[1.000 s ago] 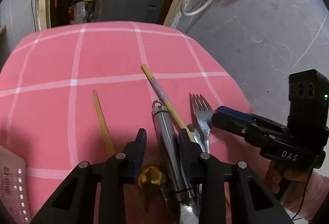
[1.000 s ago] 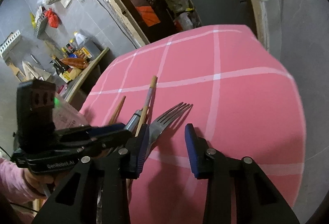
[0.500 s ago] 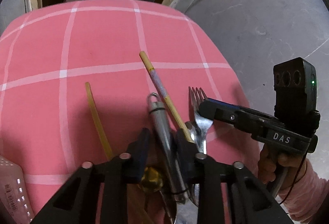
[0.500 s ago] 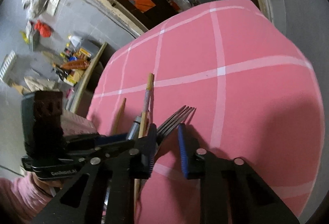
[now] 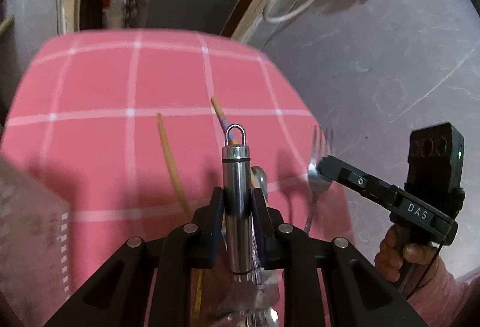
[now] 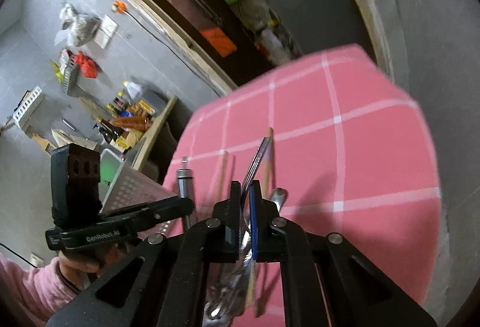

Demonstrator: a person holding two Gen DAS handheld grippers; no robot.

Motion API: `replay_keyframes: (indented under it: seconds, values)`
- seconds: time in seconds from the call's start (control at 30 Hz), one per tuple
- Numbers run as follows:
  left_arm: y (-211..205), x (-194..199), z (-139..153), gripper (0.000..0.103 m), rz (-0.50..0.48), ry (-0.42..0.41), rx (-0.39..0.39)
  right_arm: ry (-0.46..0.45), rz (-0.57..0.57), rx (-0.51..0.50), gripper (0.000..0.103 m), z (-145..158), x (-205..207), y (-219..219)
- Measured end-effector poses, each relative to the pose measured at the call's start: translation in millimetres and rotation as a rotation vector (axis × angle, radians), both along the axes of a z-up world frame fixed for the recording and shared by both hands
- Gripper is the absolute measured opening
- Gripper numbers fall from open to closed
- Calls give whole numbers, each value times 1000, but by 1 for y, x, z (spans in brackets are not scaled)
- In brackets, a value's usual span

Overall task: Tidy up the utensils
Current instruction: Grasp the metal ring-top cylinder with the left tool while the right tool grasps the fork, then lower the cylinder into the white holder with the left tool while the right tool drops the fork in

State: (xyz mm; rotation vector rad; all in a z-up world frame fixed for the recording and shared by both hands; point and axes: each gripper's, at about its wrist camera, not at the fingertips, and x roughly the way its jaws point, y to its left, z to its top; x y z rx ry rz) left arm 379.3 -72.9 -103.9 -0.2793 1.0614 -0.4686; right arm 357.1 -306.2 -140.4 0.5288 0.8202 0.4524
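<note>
Pinching the steel handle (image 5: 235, 201), the left gripper (image 5: 237, 198) was closing further; the right gripper (image 6: 246, 207) clamped the fork (image 6: 255, 162). Both utensils pointed forward along their jaws, above the pink cloth (image 5: 120, 87), with 2 chopsticks (image 5: 171, 159) lying left of the handle.

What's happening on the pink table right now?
A person works two handheld tongs over the pink checked tablecloth. The left tongs grip a steel cylindrical handle with a hanging loop, jaws closing on it. The right tongs are shut on a silver fork. Two wooden chopsticks lie on the cloth.
</note>
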Motion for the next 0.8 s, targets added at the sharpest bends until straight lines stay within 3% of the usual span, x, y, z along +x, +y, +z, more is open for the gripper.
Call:
replay_keyframes:
  seconds: [0.13, 0.27, 0.53, 0.7, 0.8]
  values:
    - [21, -27, 35, 17, 10, -109, 10, -127, -67, -83, 3, 45, -31, 10]
    - [45, -48, 74, 17, 46, -220, -14, -231, -104, -74, 2, 92, -45, 11]
    - [106, -66, 164, 17, 146, -407, -42, -445, -66, 78, 2, 171, -33, 62]
    - [150, -81, 205, 17, 229, -522, 30, -526, 9, 159, 3, 189, -7, 123]
    - [167, -87, 212, 17, 279, -555, 92, -544, 54, 187, 3, 186, 10, 157]
